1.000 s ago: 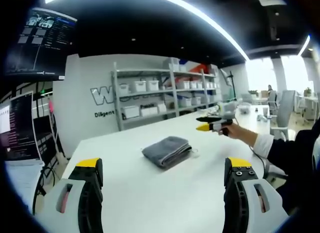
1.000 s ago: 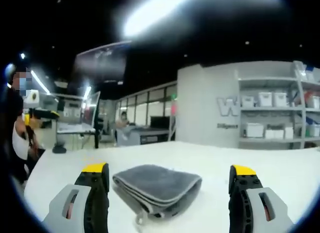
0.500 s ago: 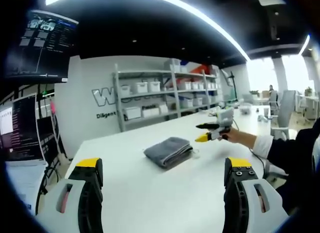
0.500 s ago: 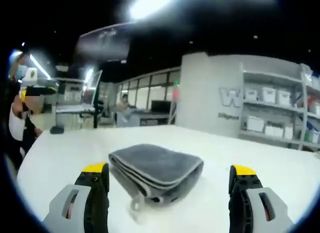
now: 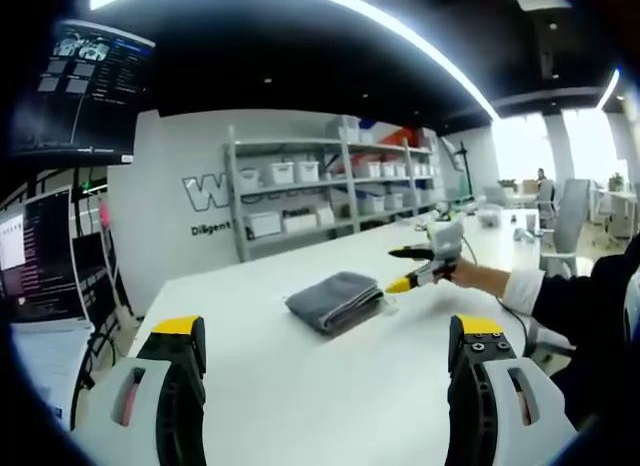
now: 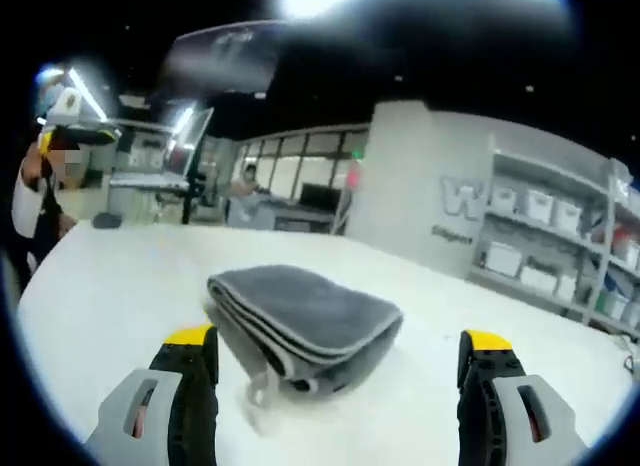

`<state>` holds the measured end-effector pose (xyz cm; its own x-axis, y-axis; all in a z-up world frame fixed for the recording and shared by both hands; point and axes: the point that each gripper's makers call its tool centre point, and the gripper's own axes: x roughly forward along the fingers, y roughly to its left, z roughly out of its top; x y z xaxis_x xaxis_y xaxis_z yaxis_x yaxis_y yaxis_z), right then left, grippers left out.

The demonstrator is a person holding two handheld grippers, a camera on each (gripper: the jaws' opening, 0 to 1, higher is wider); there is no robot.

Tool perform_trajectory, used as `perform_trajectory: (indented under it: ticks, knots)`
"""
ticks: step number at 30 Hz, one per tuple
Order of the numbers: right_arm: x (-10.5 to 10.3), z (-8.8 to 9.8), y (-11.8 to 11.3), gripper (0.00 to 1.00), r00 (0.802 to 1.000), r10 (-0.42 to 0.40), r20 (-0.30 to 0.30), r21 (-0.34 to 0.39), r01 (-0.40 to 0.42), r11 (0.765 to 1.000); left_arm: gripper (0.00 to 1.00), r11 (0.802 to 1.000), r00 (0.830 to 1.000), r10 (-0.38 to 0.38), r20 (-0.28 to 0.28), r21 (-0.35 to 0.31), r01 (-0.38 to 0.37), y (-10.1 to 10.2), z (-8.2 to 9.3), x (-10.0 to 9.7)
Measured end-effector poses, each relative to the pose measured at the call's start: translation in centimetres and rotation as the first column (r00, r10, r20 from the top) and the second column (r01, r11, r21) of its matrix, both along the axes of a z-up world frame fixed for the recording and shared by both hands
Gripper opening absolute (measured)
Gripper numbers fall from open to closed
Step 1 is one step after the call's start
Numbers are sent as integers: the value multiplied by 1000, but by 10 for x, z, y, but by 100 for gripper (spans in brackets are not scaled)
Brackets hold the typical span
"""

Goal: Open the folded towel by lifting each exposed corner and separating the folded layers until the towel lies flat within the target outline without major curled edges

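The thick grey folded towel (image 6: pixel 305 321) lies on the white desk (image 6: pixel 110 286), layered edges and a small pale hanging loop (image 6: pixel 262 386) facing the right claw (image 6: pixel 336 351). That claw hangs just before the towel, jaws spread wide, probably lined up to take an exposed corner. In the left gripper view the towel (image 5: pixel 335 300) sits mid-desk; the left claw (image 5: pixel 325 336) is also spread, well back, presumably waiting to separate the layers.
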<state>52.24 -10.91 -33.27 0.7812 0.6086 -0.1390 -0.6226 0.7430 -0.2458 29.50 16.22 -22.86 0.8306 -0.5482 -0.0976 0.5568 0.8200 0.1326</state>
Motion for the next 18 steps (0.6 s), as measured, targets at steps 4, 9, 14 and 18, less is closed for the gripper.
perform_trajectory:
  ticks: [4, 9, 14, 18]
  knots:
    - [0, -3, 2, 100, 1000, -3, 15, -48, 4, 999, 100, 1000, 1000, -4, -7, 7, 5, 0, -2, 1]
    - [-1, -8, 8, 100, 999, 2, 43, -112, 3, 994, 100, 1000, 1000, -7, -14, 11, 8, 1, -3, 4]
    - [0, -12, 11, 100, 998, 0, 59, -158, 10, 987, 100, 1000, 1000, -12, -18, 15, 12, 1, -4, 5]
    - [2, -16, 11, 100, 997, -12, 79, -208, 28, 978, 100, 1000, 1000, -14, -20, 18, 14, 1, -5, 6]
